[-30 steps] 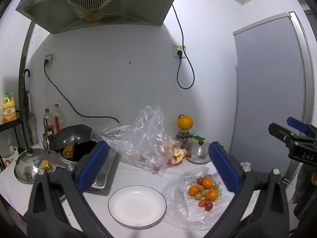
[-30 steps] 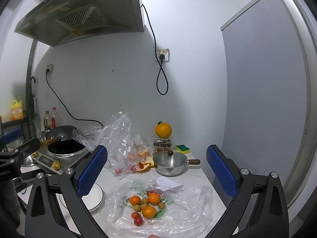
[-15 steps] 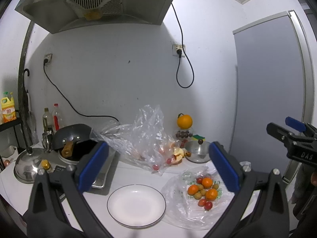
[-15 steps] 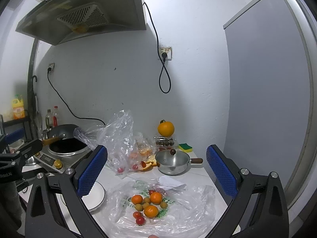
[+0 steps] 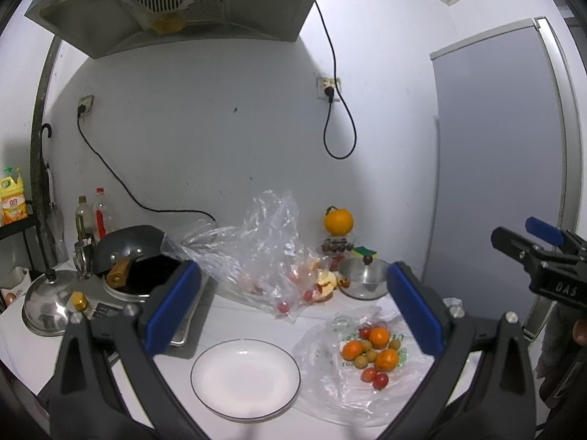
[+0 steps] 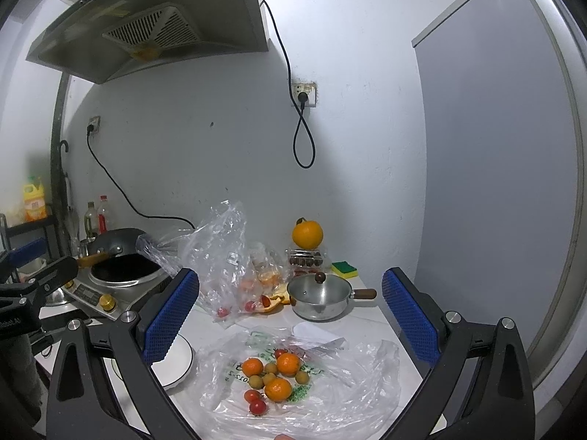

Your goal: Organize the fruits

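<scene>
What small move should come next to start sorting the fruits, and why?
Probably lower the open right gripper onto a small orange mandarin on the flattened clear plastic bag: both grippers hold nothing, and the white round plate beside it lies bare.

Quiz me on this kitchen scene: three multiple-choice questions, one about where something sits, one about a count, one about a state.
1. Where does the loose fruit lie?
A. on the white plate
B. on a flat plastic bag
C. in the pot

2. How many small oranges are in that pile?
A. one
B. three
C. six

3. How is the white plate?
A. empty
B. full of fruit
C. broken

Answers: 1 B, the fruit rests on the flat plastic bag. 2 B, three orange ones show. 3 A, nothing lies on the white plate.
</scene>
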Tool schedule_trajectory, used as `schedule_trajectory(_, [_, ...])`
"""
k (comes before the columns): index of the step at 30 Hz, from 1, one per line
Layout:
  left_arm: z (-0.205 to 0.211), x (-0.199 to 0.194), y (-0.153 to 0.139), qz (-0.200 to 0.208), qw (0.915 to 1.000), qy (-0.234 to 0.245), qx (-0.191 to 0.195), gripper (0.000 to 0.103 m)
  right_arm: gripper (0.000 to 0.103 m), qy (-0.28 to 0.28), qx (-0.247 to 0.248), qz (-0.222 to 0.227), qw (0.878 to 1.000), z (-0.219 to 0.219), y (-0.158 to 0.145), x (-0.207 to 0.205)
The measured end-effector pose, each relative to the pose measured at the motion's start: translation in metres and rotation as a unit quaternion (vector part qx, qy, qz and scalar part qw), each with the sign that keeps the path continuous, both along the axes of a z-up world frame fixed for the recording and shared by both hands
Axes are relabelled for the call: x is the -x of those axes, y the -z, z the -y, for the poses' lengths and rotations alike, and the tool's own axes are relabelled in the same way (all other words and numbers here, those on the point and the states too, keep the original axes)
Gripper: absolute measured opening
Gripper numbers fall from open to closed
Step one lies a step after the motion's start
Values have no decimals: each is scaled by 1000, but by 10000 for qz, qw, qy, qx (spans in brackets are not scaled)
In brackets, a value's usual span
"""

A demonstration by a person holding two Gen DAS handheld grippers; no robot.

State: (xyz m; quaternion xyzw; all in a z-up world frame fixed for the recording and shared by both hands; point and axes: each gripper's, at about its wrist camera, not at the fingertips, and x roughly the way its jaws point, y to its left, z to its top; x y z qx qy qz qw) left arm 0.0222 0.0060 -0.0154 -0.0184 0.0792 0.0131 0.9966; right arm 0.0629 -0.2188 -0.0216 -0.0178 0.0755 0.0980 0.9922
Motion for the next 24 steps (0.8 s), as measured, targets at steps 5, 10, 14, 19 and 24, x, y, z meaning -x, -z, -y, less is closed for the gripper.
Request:
schedule_trajectory(5, [9,-4,0,-26,9999,-7,-98,102,102,-13,-4,-10,10000,1,0,-1])
schedule_trajectory(10, [22,-12,2,-74,9997,-28,-215,102,102,-40,-96,-24,9999,13,4,-6])
schedule_trajectory(14, [33,-21,6,-177,9994,-1,-299,102,102,-80,-152,-54,9998,22,9,-15])
schedule_trajectory(19, [47,-37,14,-325,9988,90,-351,102,102,-119,-177,-112,9997,32,18,-27])
schedule_trajectory(24, [65,-53,29,-538,9970,345,-436,102,102,-115,-121,-227,9996,44,29,-39])
